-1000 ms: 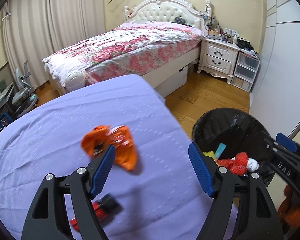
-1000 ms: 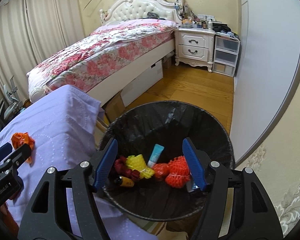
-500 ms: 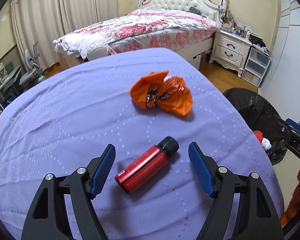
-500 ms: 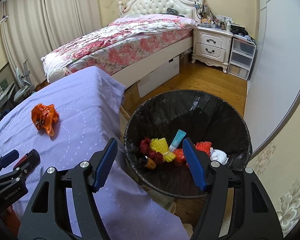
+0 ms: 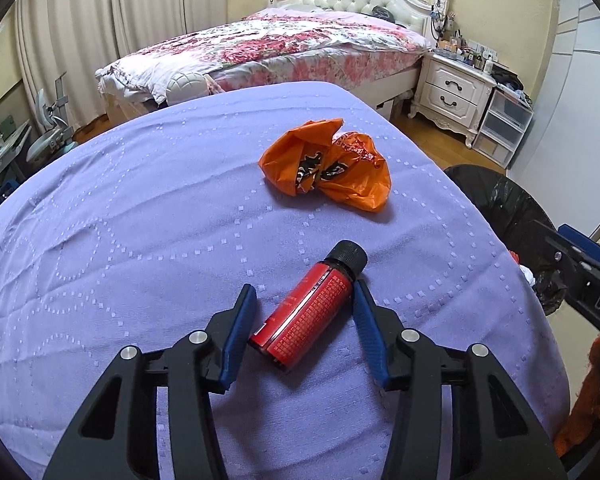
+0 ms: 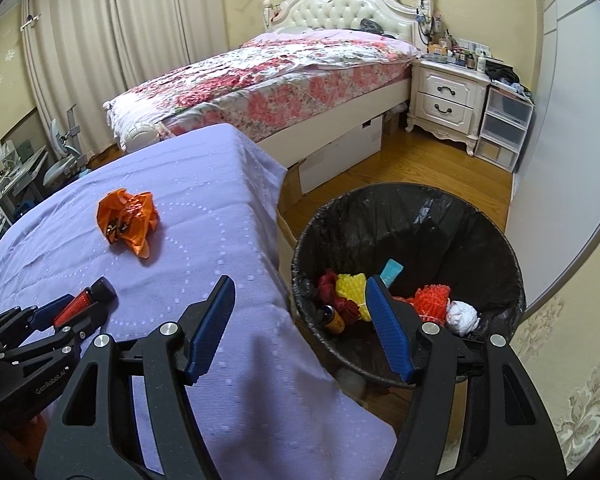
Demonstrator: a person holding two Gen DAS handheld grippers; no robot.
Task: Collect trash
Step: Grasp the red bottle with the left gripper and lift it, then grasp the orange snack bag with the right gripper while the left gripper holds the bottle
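- On the purple-covered table [image 5: 140, 240], the left gripper [image 5: 304, 320] has narrowed since half a second ago, its jaws bracketing the red bottle [image 5: 308, 316], not yet clamped.
- At 12 o'clock beyond lies the orange wrapper [image 5: 332, 164].
- Only the right gripper [image 6: 300, 320], open and empty, shows the trash bin [image 6: 480, 216] contents.

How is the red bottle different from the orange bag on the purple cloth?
The red bottle is a smooth cylinder with a black cap; the orange bag is crumpled and shapeless. The bottle lies between the left gripper fingers; the bag lies farther off, untouched. Both rest on the purple cloth.
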